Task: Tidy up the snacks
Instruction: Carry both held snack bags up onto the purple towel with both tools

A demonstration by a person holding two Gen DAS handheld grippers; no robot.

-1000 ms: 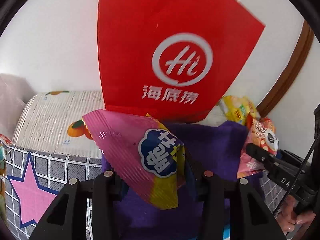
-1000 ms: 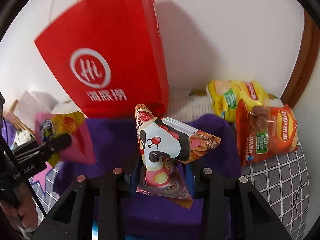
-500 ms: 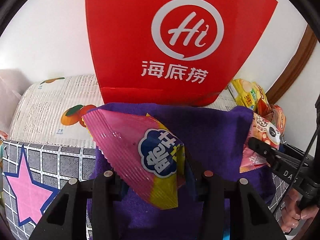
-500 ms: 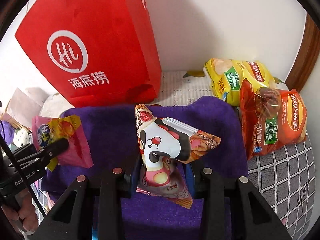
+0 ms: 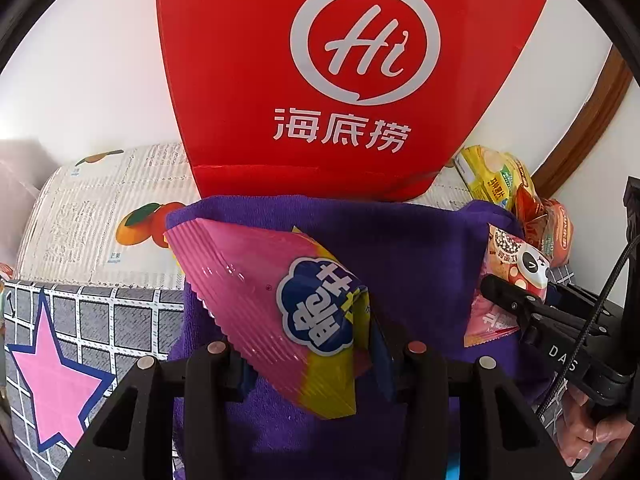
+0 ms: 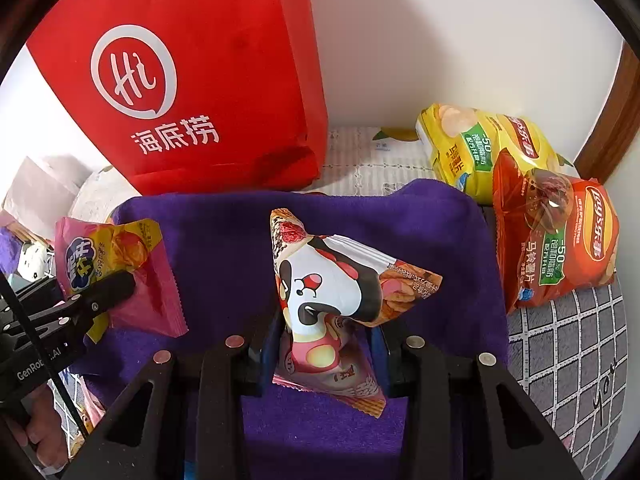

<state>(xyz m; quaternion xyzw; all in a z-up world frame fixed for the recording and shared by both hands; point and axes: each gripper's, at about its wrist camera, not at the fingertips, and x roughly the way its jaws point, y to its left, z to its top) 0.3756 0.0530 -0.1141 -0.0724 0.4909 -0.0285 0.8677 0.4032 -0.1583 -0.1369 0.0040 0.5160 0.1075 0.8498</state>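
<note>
Nearest, left gripper (image 5: 316, 350) clenched on a pink-and-yellow snack packet (image 5: 280, 304), jaws pinching only its lower part, most of the packet sticking up and out to the left, above a purple cloth (image 5: 420, 248). Likewise right gripper (image 6: 320, 344) clamped on a panda-print snack packet (image 6: 332, 284), grip low on a puffy, slippery film, upper corner leaning right. Risk judged here: thin crinkled wrapper sliding out of either pinch during a tilt or a quick lowering, then dropping off the cloth instead of onto it. Also possible: crushing the contents through too firm a squeeze, hard to judge from film alone. Both packets close together over the same cloth, so a clash of the two tools or a packet knocking its neighbour askew on release. Farther back, a red paper bag (image 6: 192, 80) standing upright right behind the cloth's far edge; a careless push forward likely to tip it or nudge it along the desk (image 6: 572, 340). To the right, a yellow chip bag (image 6: 476, 148) and an orange chip bag (image 6: 560, 240) lying overlapped just beside the cloth, easily shoved by a wide swing of the right tool. Whether the red bag is open at the top: out of view.
</note>
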